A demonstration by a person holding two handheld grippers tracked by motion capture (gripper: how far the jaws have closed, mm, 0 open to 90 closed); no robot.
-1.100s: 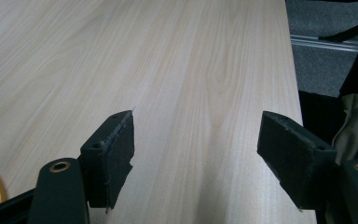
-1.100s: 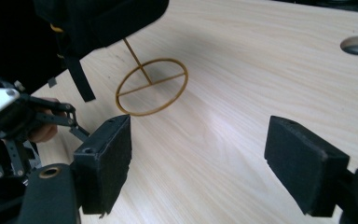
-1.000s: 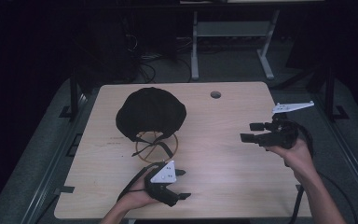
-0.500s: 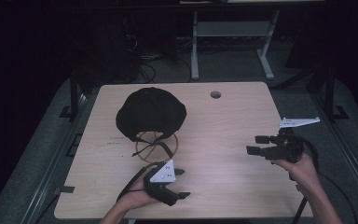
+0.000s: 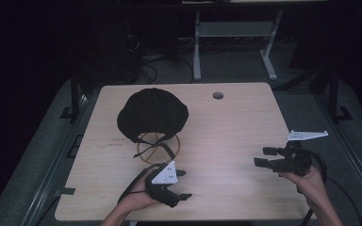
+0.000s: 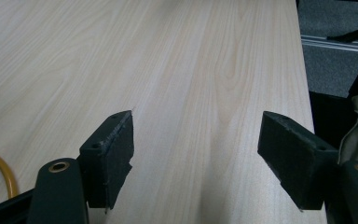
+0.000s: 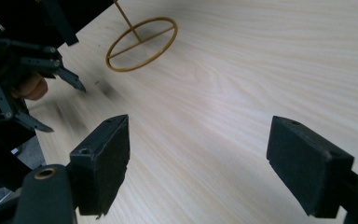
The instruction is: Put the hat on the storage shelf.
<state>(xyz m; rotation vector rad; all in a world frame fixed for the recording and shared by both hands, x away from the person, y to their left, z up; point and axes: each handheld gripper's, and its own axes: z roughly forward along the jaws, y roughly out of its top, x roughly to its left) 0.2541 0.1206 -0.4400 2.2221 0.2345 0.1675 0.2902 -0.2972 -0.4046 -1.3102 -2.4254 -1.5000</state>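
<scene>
High view, black cap (image 5: pixel 152 114) on wire stand (image 5: pixel 159 146), both hand-held grippers (left (image 5: pixel 176 185), right (image 5: pixel 265 157)) agape, empty

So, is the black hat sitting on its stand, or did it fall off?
On the stand. The black hat sits above the table, over the yellow wire stand, whose ring base rests flat on the wood.
</scene>
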